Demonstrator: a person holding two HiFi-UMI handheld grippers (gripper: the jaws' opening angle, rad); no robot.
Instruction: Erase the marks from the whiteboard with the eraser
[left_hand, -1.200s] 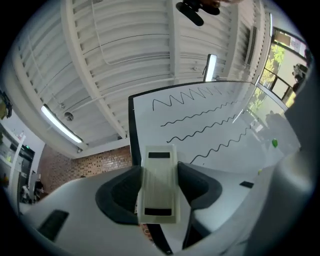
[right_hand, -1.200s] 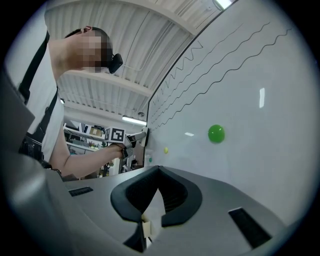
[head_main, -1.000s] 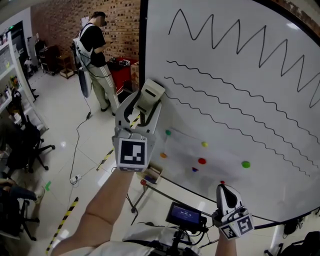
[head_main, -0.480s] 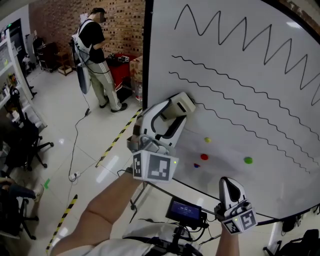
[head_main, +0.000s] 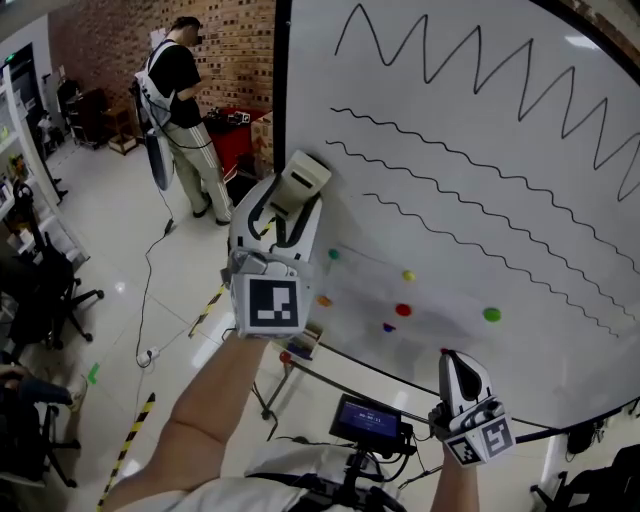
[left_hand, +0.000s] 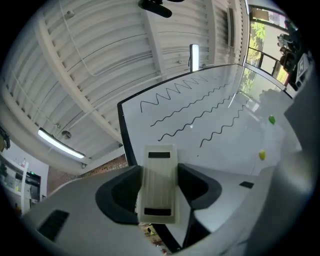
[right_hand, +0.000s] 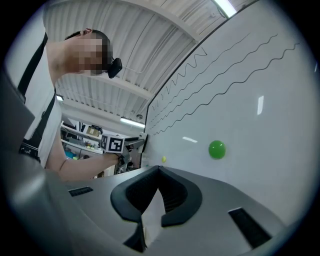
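While the eraser (head_main: 302, 180) sits clamped lengthwise in my left gripper (head_main: 290, 205) at the whiteboard's (head_main: 540, 350) left edge, the lowest wavy line (head_main: 470, 252) lies rightward of it. The right gripper (head_main: 456, 368) is closed, empty, low and farther off.
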